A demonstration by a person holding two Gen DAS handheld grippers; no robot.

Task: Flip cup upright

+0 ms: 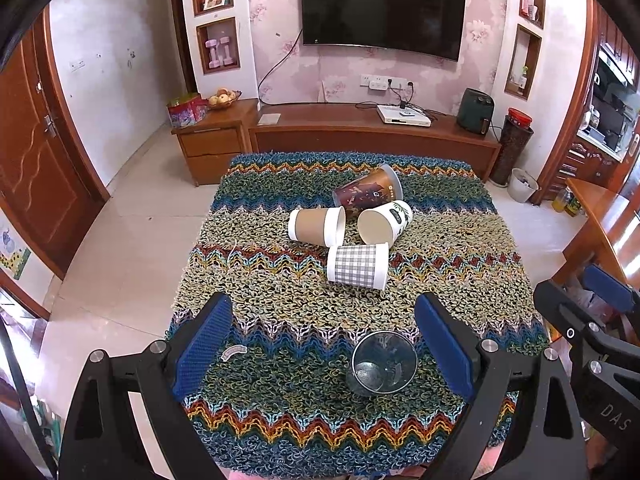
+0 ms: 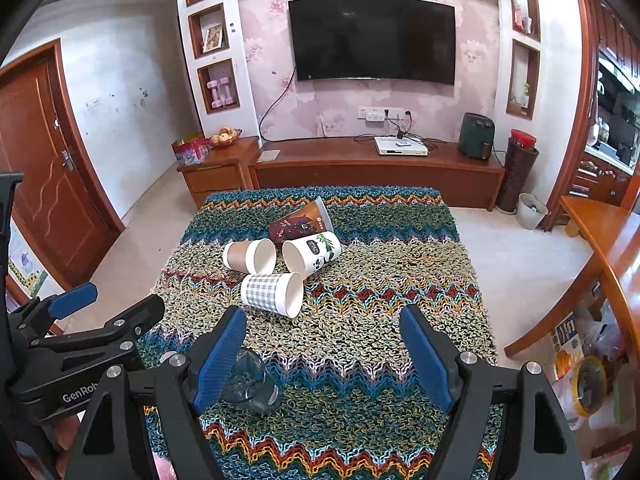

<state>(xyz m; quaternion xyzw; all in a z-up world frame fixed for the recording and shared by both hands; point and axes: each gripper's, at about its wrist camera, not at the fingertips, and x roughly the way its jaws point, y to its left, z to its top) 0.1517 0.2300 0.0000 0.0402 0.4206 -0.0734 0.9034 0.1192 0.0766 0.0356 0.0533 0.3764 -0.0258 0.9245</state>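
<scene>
Several cups lie on their sides on the zigzag knitted cloth [image 1: 280, 312]: a checked cup [image 1: 357, 266], a brown-sleeved cup [image 1: 316, 226], a white panda cup [image 1: 384, 222] and a dark printed cup [image 1: 368, 190]. They also show in the right wrist view, the checked cup [image 2: 272, 294] nearest. A clear glass [image 1: 383, 362] stands upright near the front edge, also in the right wrist view [image 2: 250, 380]. My left gripper [image 1: 324, 344] is open and empty, with the glass between its fingers. My right gripper [image 2: 322, 354] is open and empty; the glass is by its left finger [image 2: 220, 356].
The cloth covers a small table with floor on both sides. A wooden TV cabinet [image 1: 360, 136] stands behind it under a wall TV [image 1: 382, 10]. A wooden table [image 2: 600, 248] and bags stand to the right. A door [image 1: 32, 152] is at left.
</scene>
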